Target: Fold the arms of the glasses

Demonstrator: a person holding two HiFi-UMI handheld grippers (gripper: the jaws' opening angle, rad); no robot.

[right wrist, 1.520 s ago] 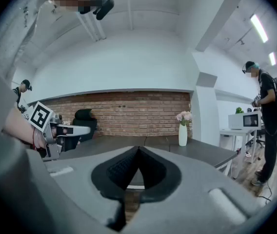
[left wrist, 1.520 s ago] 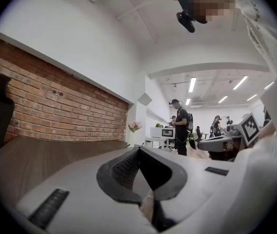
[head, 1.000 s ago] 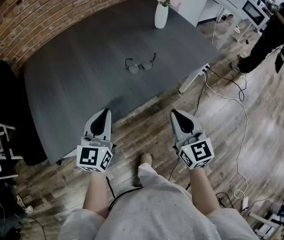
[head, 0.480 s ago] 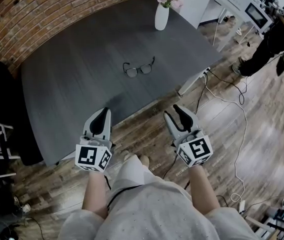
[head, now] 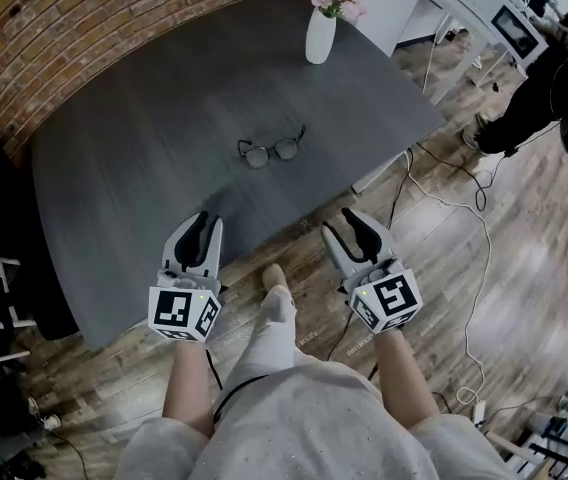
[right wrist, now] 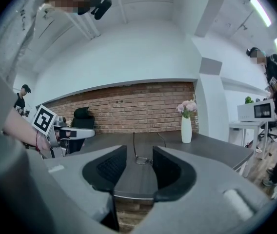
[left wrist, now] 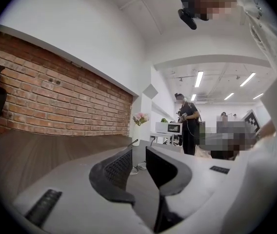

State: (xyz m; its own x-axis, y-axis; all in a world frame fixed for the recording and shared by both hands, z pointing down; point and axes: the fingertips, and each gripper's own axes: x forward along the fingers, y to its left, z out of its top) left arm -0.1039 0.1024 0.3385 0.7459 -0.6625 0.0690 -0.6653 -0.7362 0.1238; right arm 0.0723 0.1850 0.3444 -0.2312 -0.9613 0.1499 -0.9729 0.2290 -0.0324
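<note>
The glasses sit on the dark grey table, around its middle, with both arms unfolded and reaching toward the far side. A white vase of pink flowers stands further back, near the table's far right corner, and a brick wall runs behind the table.

The left gripper hovers over the table's near edge. Its jaws have just been opening and stand partly apart with nothing between them. The right gripper hangs over the wooden floor, just off the near edge. Its jaws have also just been opening and are spread wider (its own view frames the glasses in the gap, though they are well apart from it). A white cable trails across the floor at the right, and a person in dark clothes stands at the far right.
</note>
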